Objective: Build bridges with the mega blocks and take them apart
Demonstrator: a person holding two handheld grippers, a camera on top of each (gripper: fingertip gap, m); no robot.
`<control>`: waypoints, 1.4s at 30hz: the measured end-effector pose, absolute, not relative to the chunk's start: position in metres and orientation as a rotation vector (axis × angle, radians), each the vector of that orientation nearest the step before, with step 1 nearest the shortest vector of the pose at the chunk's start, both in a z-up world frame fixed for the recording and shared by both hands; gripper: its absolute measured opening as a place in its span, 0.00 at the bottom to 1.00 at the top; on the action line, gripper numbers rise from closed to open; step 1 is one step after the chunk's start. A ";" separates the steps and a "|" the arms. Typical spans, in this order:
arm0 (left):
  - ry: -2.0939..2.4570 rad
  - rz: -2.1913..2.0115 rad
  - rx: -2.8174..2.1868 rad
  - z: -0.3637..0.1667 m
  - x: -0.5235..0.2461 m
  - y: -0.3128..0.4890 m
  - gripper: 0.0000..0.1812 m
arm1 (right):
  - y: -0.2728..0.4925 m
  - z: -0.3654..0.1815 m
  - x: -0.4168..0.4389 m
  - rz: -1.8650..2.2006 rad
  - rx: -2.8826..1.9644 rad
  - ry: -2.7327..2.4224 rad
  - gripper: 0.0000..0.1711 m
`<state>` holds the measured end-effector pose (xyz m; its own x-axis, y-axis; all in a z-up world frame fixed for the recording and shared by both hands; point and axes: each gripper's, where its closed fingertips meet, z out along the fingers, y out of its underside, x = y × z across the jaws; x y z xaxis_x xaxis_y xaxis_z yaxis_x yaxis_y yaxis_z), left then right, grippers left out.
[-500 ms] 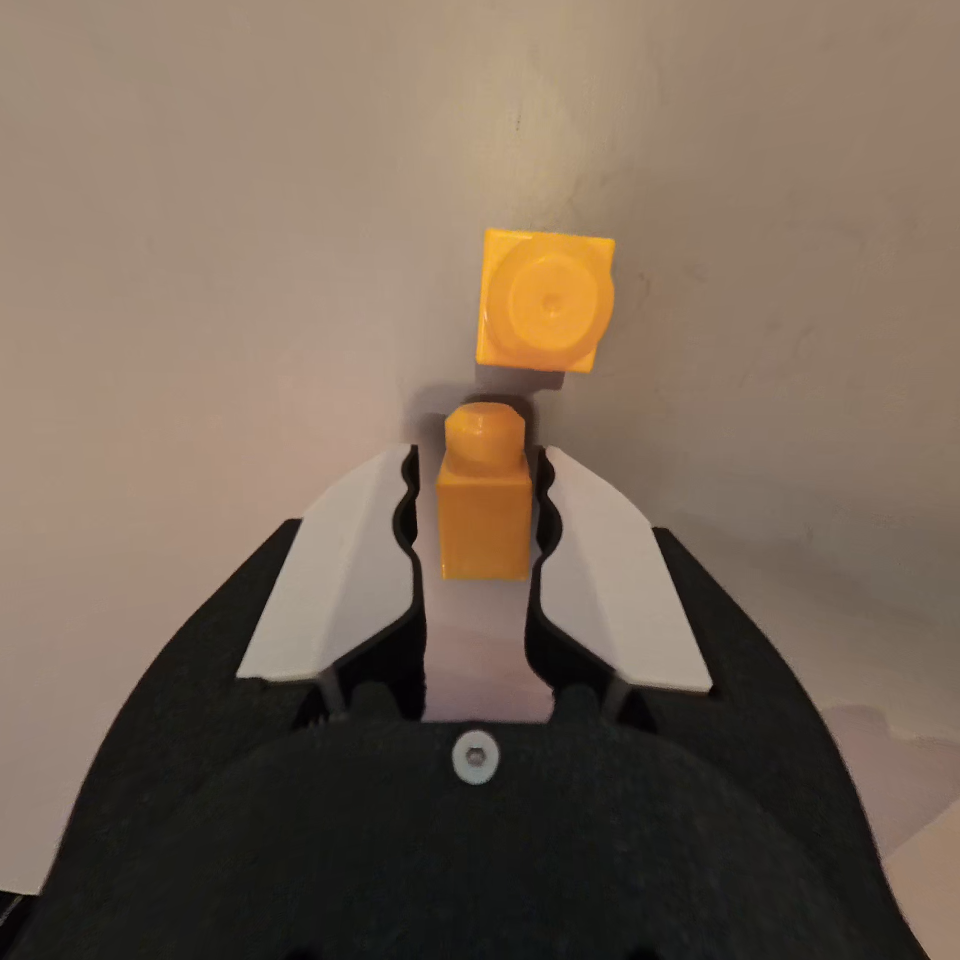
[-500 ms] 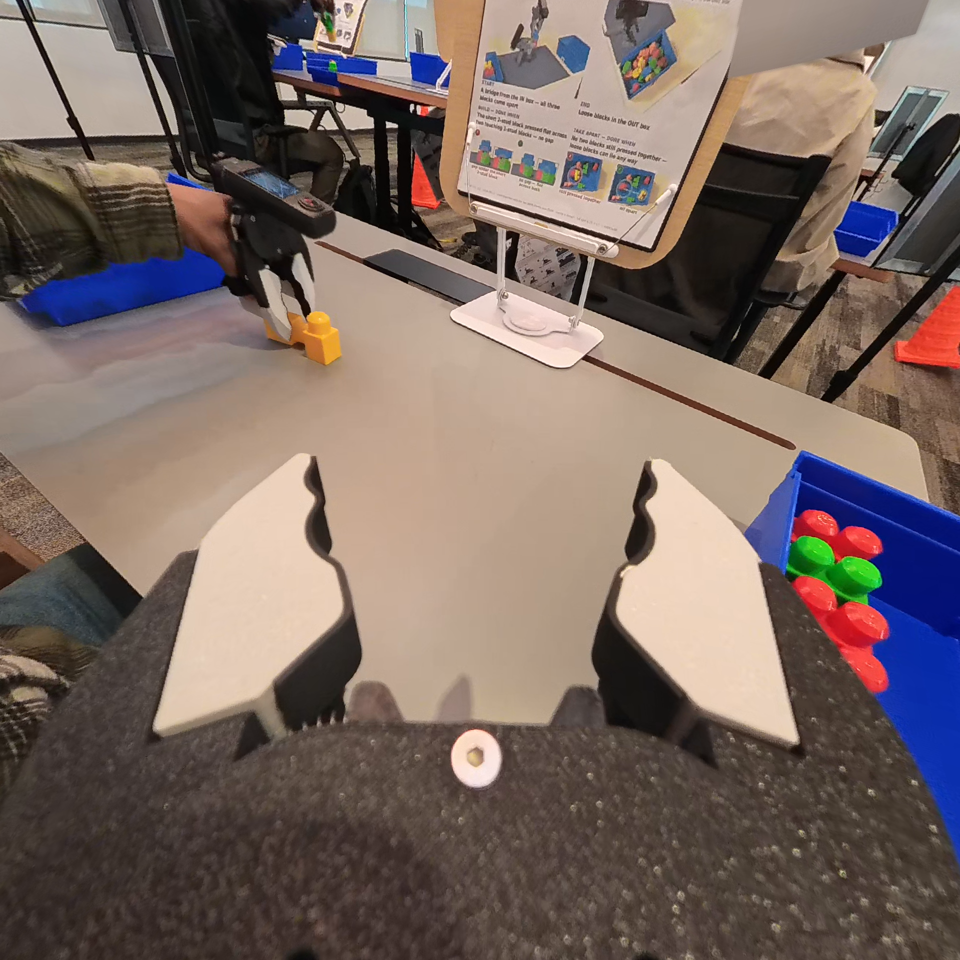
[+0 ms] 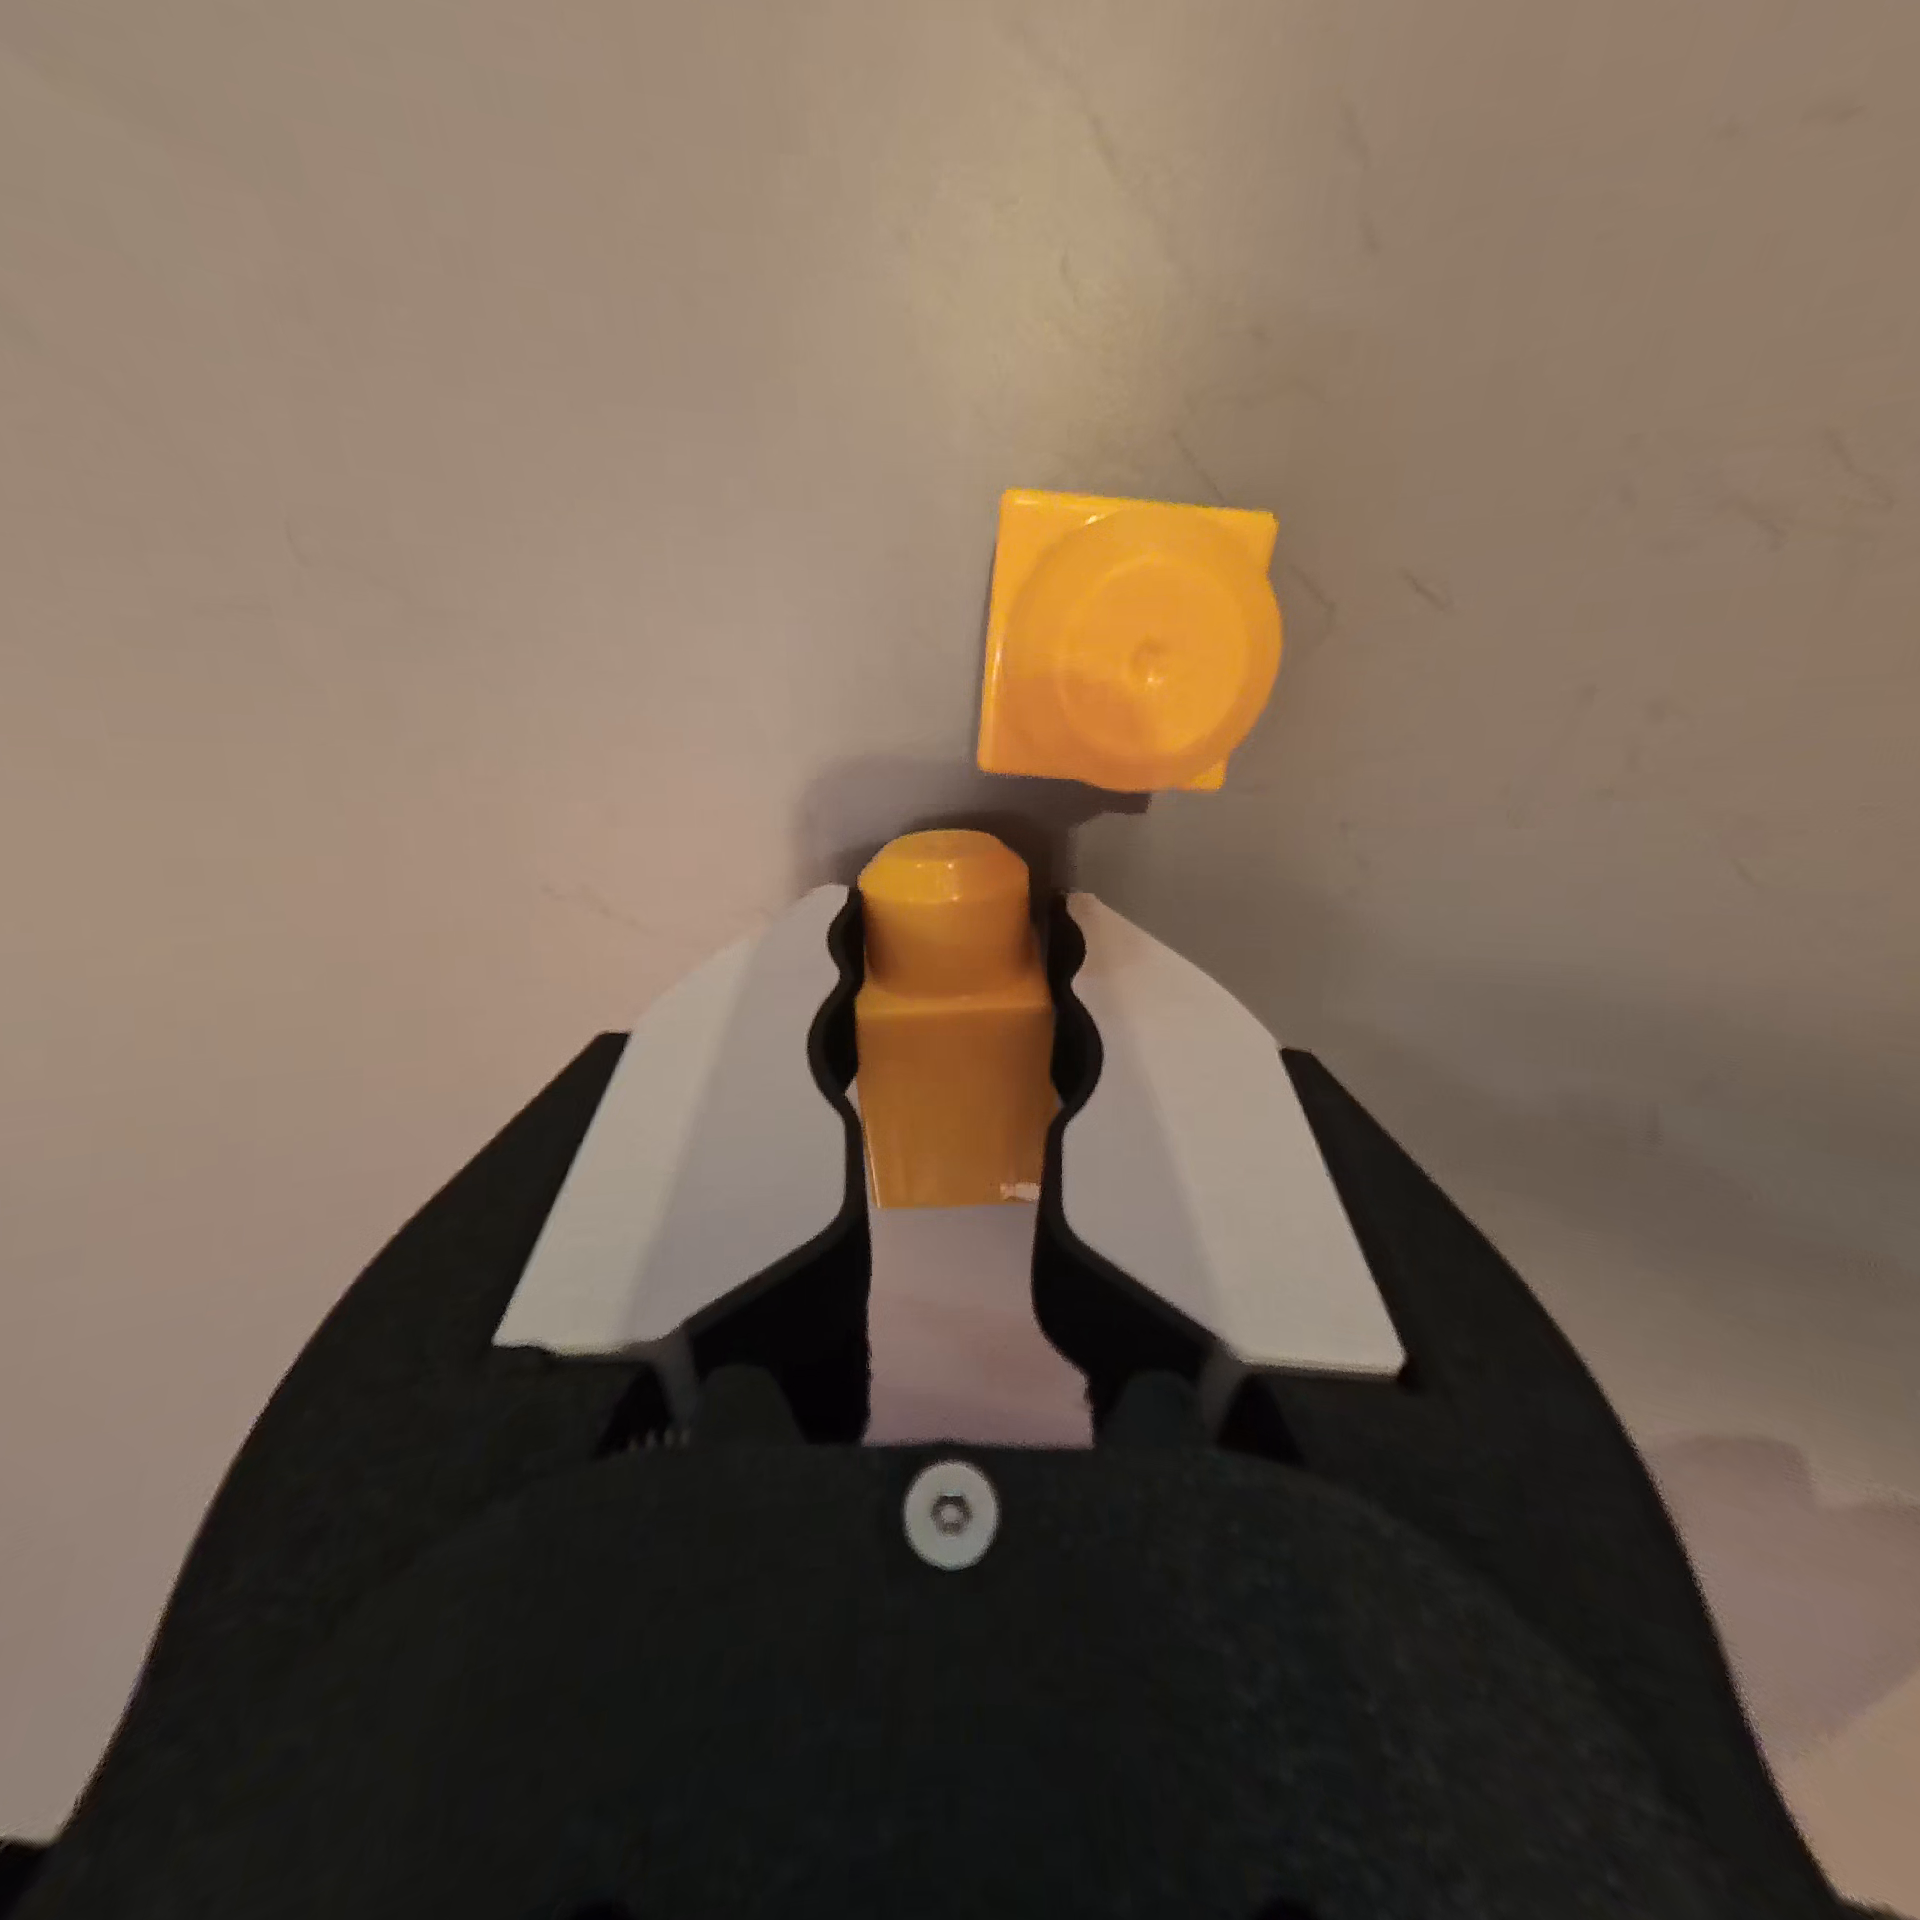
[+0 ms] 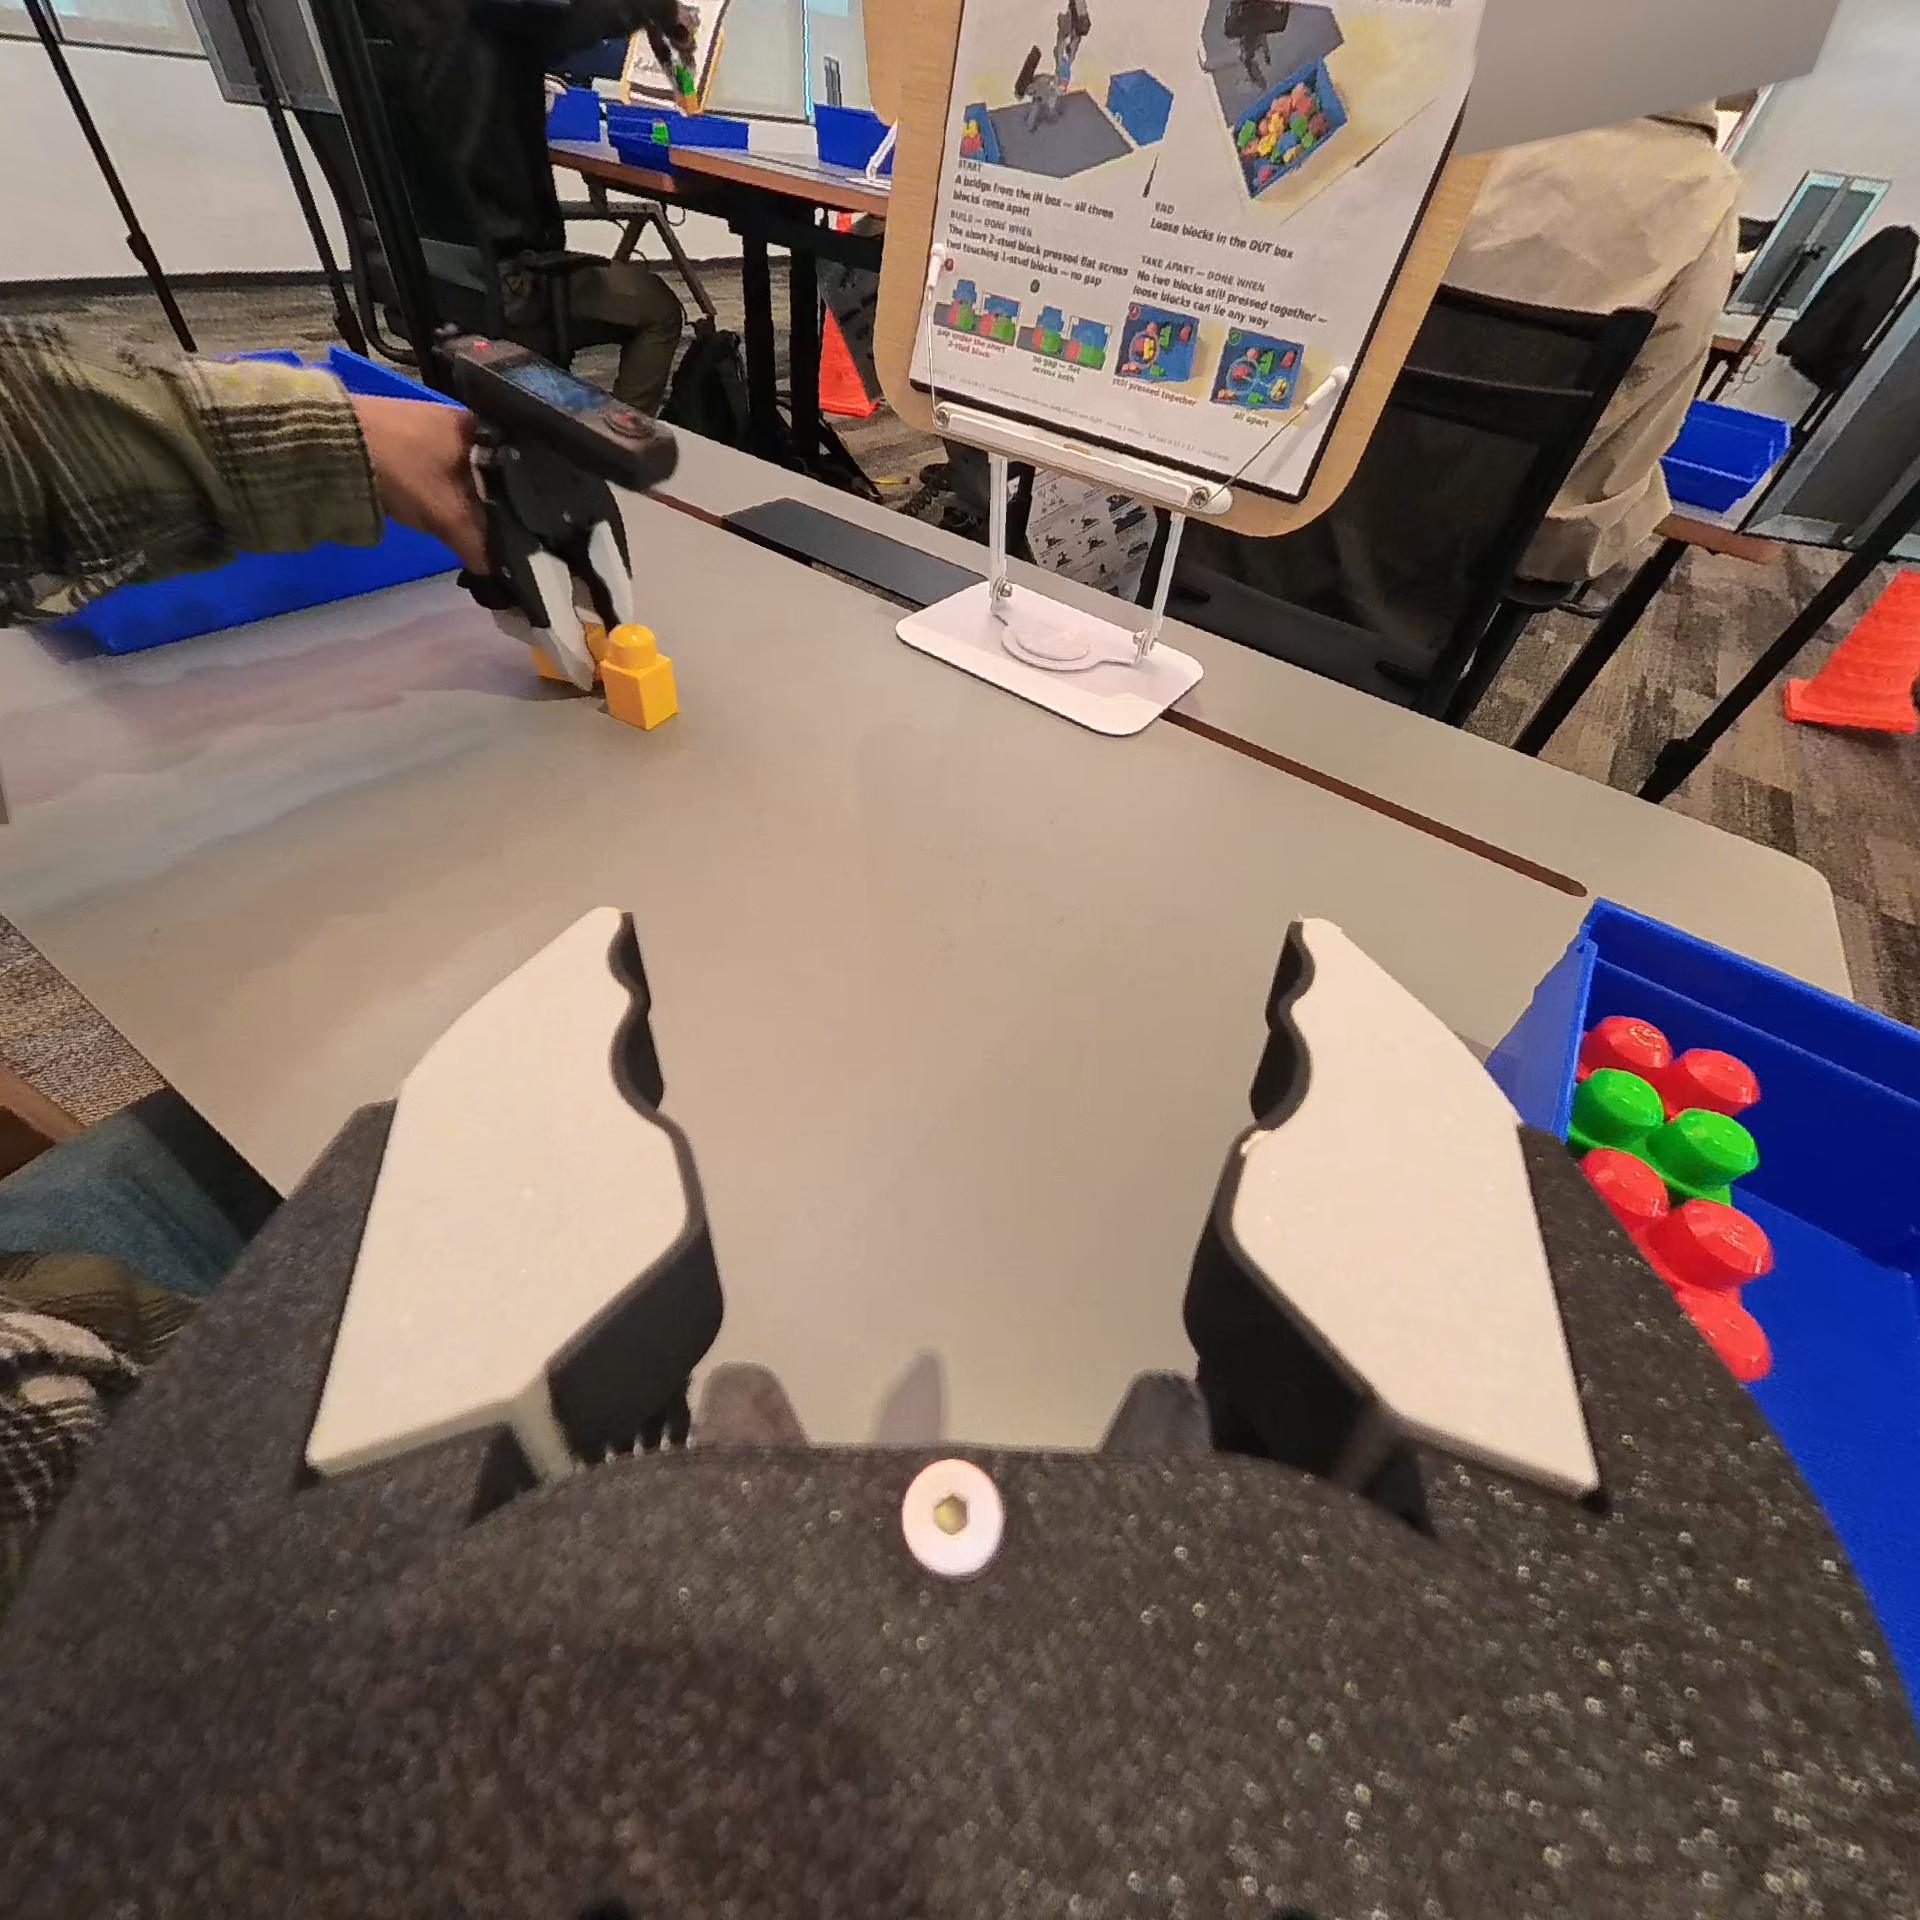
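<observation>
Left gripper [image 3: 951,1023]: jaws closed on one-stud yellow block [image 3: 951,1070], stud pointing forward along fingers, block low at grey table [image 4: 935,852]. Second yellow one-stud block [image 3: 1127,649] upright just ahead, offset right of jaw line; not touching, as far as view shows. Judgement: pairing needs held block shifted right-forward until sides meet.

Right gripper [image 4: 956,1122]: jaws wide apart, empty, well apart from both blocks; left far nearer. Blue bin [image 4: 1766,987] of red and green blocks at right. Instruction board on stand [image 4: 1049,655] behind; other tables, seated people beyond.

left gripper [image 3: 951,997] pointed down, fingers clamped on a block [image 3: 951,1049], right gripper [image 4: 956,1039] spread wide, empty
</observation>
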<state>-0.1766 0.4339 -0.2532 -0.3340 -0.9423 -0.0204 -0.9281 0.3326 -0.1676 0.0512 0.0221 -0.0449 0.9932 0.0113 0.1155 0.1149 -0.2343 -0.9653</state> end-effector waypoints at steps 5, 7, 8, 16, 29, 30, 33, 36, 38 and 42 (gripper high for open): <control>2.203 -0.535 -1.689 -0.229 -0.154 0.432 0.18 | 0.020 -0.045 0.052 -0.097 -1.801 -0.085 0.66; 2.074 -0.670 -1.670 -0.219 -0.148 0.434 0.18 | 0.021 -0.045 0.052 -0.093 -1.802 -0.088 0.66; 2.017 -0.743 -1.657 -0.216 -0.147 0.433 0.18 | 0.021 -0.045 0.051 -0.093 -1.802 -0.091 0.66; 1.666 -1.252 -1.593 -0.199 -0.147 0.427 0.18 | 0.021 -0.045 0.049 -0.094 -1.805 -0.098 0.65; 1.802 -1.178 -1.576 -0.217 -0.148 0.417 0.18 | 0.024 -0.040 0.045 -0.110 -1.809 -0.111 0.66; 1.812 -1.167 -1.581 -0.218 -0.148 0.417 0.18 | 0.023 -0.040 0.044 -0.113 -1.808 -0.114 0.66; 1.817 -1.156 -1.578 -0.219 -0.148 0.418 0.18 | 0.023 -0.039 0.044 -0.117 -1.808 -0.117 0.66; 1.822 -1.149 -1.572 -0.219 -0.151 0.419 0.18 | 0.022 -0.038 0.043 -0.121 -1.808 -0.120 0.66; 1.830 -1.142 -1.561 -0.219 -0.154 0.419 0.19 | 0.021 -0.037 0.043 -0.129 -1.805 -0.121 0.66; 1.810 -1.146 -1.576 -0.219 -0.160 0.423 0.19 | 0.020 -0.034 0.041 -0.133 -1.802 -0.130 0.66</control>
